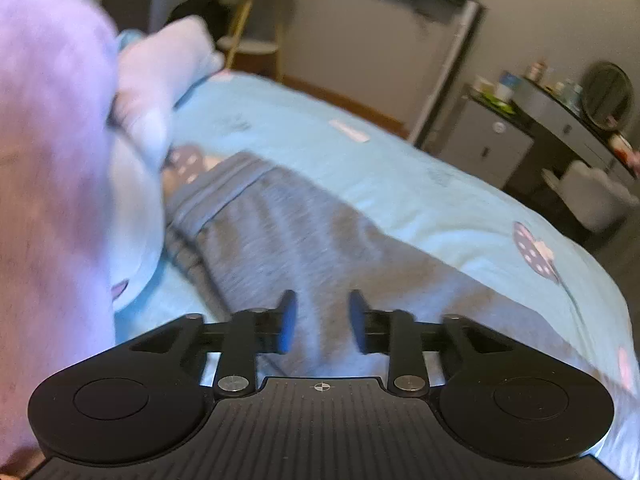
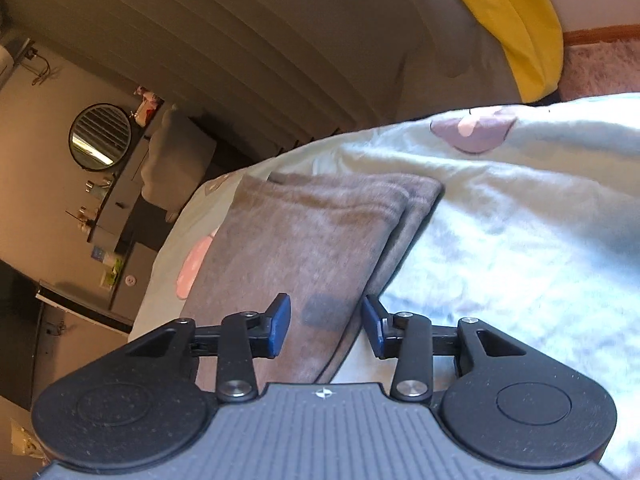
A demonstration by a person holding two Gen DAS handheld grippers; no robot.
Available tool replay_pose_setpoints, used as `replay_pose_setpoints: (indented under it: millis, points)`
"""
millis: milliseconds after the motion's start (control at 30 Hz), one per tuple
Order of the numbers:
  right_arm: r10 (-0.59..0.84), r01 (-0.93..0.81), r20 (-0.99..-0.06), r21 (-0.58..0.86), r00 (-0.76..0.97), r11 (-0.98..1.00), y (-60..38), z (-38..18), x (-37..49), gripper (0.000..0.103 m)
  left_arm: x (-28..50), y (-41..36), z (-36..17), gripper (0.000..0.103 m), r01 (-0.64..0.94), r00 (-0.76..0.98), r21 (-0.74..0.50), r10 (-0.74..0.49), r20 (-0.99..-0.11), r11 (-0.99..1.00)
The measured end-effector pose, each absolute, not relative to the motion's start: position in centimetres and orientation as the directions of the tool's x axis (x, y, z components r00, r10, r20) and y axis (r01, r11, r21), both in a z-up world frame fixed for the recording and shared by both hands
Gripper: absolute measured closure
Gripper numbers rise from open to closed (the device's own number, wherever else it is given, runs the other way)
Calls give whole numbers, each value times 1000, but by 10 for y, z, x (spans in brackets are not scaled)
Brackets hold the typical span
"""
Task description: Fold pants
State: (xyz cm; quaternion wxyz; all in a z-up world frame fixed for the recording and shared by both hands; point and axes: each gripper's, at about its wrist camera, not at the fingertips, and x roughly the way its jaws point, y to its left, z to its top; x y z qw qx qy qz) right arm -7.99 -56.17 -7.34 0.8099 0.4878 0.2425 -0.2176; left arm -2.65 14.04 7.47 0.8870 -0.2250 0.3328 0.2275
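Currently both claws stand open and empty: left claw [image 1: 322, 322] above the waist end, right claw [image 2: 326, 326] over the stacked cuffs of the pants [image 2: 304, 236] lying on the bed [image 2: 520, 216]. Pinch both layers together, lift evenly, and keep edges aligned.

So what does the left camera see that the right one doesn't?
Only the left view shows the waistband of the pants and a blurred pink sleeve. Only the right view shows the two leg ends stacked together and a yellow cloth. Both show the grey pants lying on the blue bedspread, a round mirror, and an open gripper: left, right.
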Motion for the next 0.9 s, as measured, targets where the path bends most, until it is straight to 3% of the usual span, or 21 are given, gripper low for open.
replay_pose_setpoints:
  millis: [67,100,233,300,400,467,533,633,700,733,900]
  points:
    - [-125,599,-612,677,781,428,-565,-76,-75,67,-22,126,79,59,-498,703,-220,242,-668,839]
    - [-130,602,-611,679,781,420,-566,-77,-74,75,-19,118,80,58,-480,710,-202,242,-661,854]
    - [-152,627,-631,656,761,420,-568,-78,-70,86,-6,81,73,53,-378,719,-149,188,-669,914]
    - [-198,646,-640,604,742,467,-566,-71,-69,97,3,64,68,52,-324,712,-143,142,-688,935]
    - [-277,658,-621,542,733,524,-567,-53,-72,101,14,44,61,52,-273,700,-135,100,-707,952]
    - [-274,627,-584,570,764,531,-572,-46,-77,101,20,33,57,49,-239,701,-136,74,-710,962]
    - [-257,629,-608,540,751,560,-574,-47,-74,101,25,24,52,48,-212,697,-134,54,-716,968]
    - [-266,642,-617,531,740,554,-579,-55,-81,91,33,9,43,47,-181,685,-133,28,-728,974]
    - [-257,649,-618,572,743,501,-586,-62,-91,56,37,2,35,46,-167,667,-128,16,-745,978]
    - [-246,641,-611,594,752,486,-589,-66,-95,51,39,-1,32,46,-159,660,-125,11,-751,979]
    - [-152,574,-565,719,811,391,-600,-89,-90,48,51,-15,11,36,-115,630,-113,-16,-777,987]
